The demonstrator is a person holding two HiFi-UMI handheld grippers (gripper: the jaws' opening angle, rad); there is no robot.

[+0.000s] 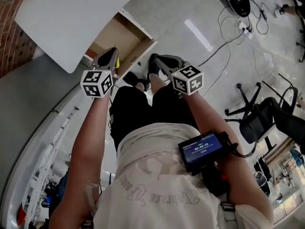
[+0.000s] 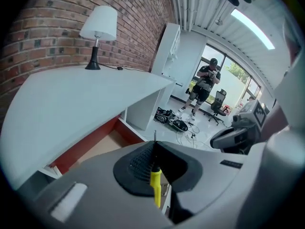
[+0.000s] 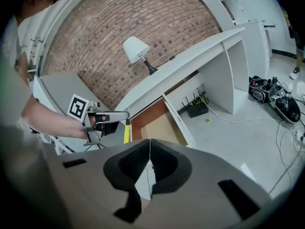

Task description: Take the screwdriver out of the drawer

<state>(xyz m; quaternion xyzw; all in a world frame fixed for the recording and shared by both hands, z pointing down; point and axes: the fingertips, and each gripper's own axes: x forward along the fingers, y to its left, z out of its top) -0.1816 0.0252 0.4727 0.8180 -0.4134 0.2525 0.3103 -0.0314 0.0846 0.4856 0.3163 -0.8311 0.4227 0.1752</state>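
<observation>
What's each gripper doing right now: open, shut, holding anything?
Left gripper: shut on the screwdriver, gripping its yellow handle.
Right gripper: shut, nothing between its jaws.

- White desk (image 1: 62, 18), back edge against the brick wall (image 2: 43, 27).
- Lamp (image 2: 98, 30) with white shade and black base, upright near the desk's back edge; its thin cord (image 2: 125, 69) lies along the top by the wall.
- Drawer (image 1: 125, 38) pulled out under the desk's front edge, brown bottom, reddish inner wall.
- Floor (image 1: 190, 37), grey and glossy.
- Black router (image 3: 197, 109) on the floor under the desk, near its end panel.
- Heap of black gear (image 3: 275, 97) with loose cables on the floor, past the desk's end.
- White power strip (image 1: 246, 30) on the floor near that heap.
- Black office chair (image 1: 261, 120) on the floor, well apart from the desk.
</observation>
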